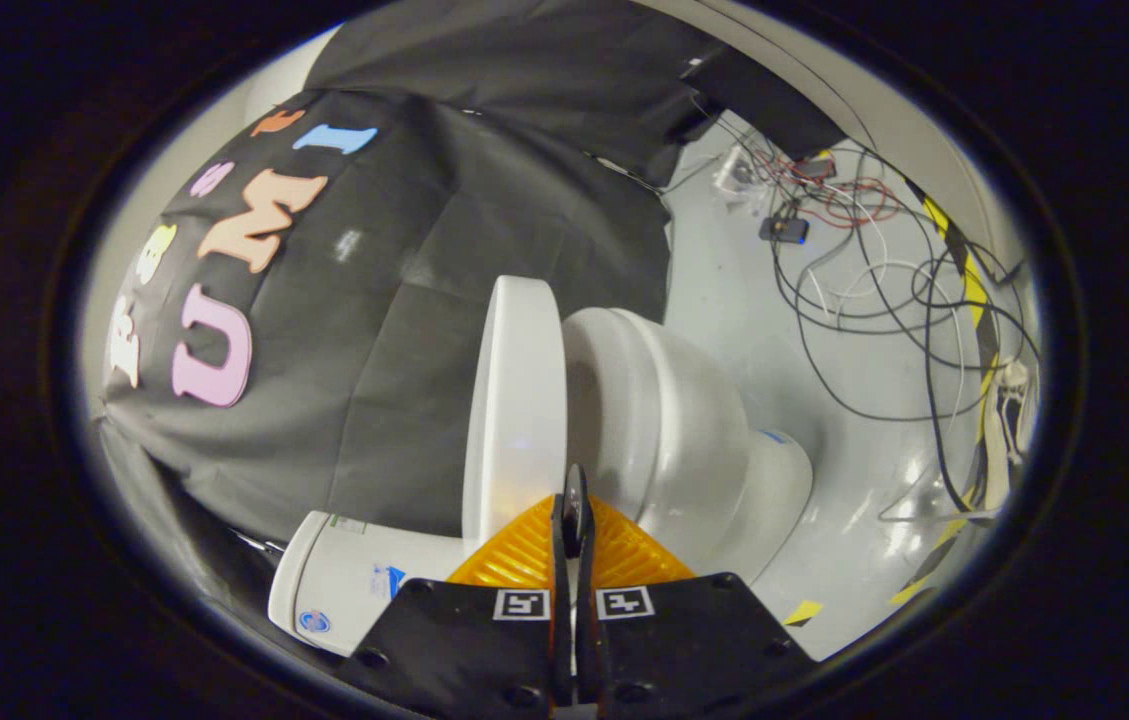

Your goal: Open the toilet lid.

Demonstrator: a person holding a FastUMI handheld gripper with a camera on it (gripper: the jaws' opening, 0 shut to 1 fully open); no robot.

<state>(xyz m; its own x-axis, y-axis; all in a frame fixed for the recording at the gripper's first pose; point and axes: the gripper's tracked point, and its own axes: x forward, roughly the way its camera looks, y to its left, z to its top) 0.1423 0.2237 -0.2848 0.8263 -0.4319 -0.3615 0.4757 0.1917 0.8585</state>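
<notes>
The view is rolled on its side, with the floor to the right. A white toilet lies just ahead of my fingers: its lid (516,400) is the flat white slab on the left, and the bowl (664,430) with its pedestal (774,480) bulges out to the right. A narrow shaded gap runs between lid and bowl. The tank (354,585) sits close by, left of the fingers. My gripper (575,500) is shut, its fingers pressed together with the tips at the seam by the lid's rim. Nothing shows between the fingers.
Black booth cloth (444,250) hangs behind the toilet. The grey floor (854,480) to the right carries loose cables (884,290), a small electronic box (784,230) and yellow-black tape (974,300) along its edge.
</notes>
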